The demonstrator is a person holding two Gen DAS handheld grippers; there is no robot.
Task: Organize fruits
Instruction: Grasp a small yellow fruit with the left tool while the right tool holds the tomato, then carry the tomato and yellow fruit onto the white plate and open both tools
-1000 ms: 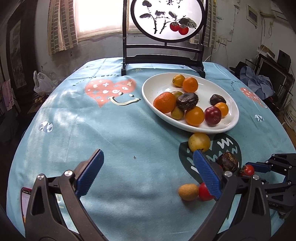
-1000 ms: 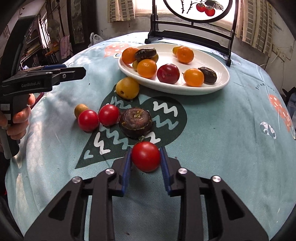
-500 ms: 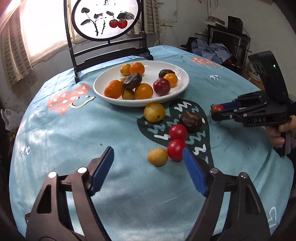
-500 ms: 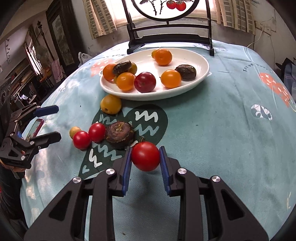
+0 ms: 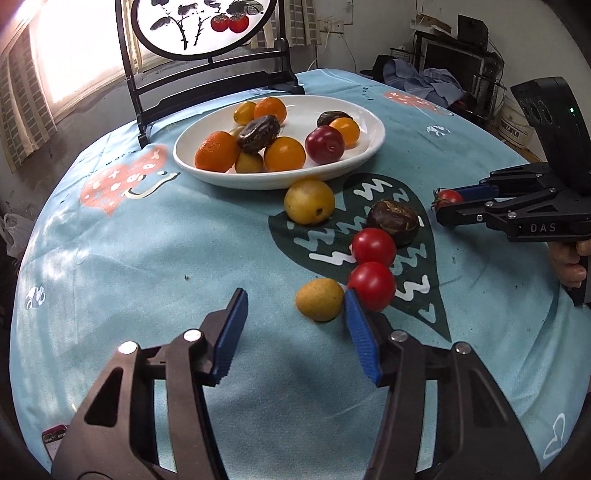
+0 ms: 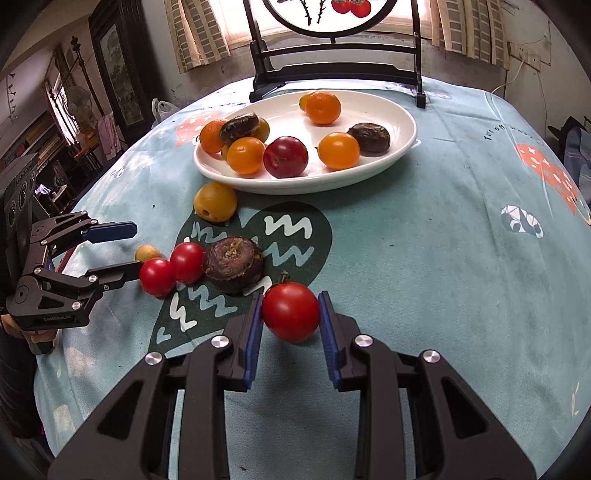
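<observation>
A white oval plate (image 5: pixel 369 122) (image 6: pixel 402 118) holds several oranges, a dark red plum and dark brown fruits. On the cloth near it lie a yellow plum (image 5: pixel 309 201) (image 6: pixel 215 201), a dark brown fruit (image 5: pixel 394 223) (image 6: pixel 232 264), two red tomatoes (image 5: pixel 372 265) (image 6: pixel 173 268) and a small yellow fruit (image 5: pixel 319 299) (image 6: pixel 147 253). My right gripper (image 6: pixel 290 314) (image 5: pixel 448 201) is shut on a red tomato (image 6: pixel 290 311), held above the cloth. My left gripper (image 5: pixel 293 332) (image 6: pixel 131 247) is open, close to the small yellow fruit.
A black stand with a round painted screen (image 5: pixel 207 26) (image 6: pixel 332 11) stands behind the plate. The round table has a blue patterned cloth (image 5: pixel 147 240) (image 6: pixel 461 240). A red object (image 5: pixel 55 435) lies at the near left edge. Clutter fills the room around.
My left gripper has moved forward and down toward the small yellow fruit and the two tomatoes. My right gripper has kept its hold on the tomato and moved a little nearer the plate.
</observation>
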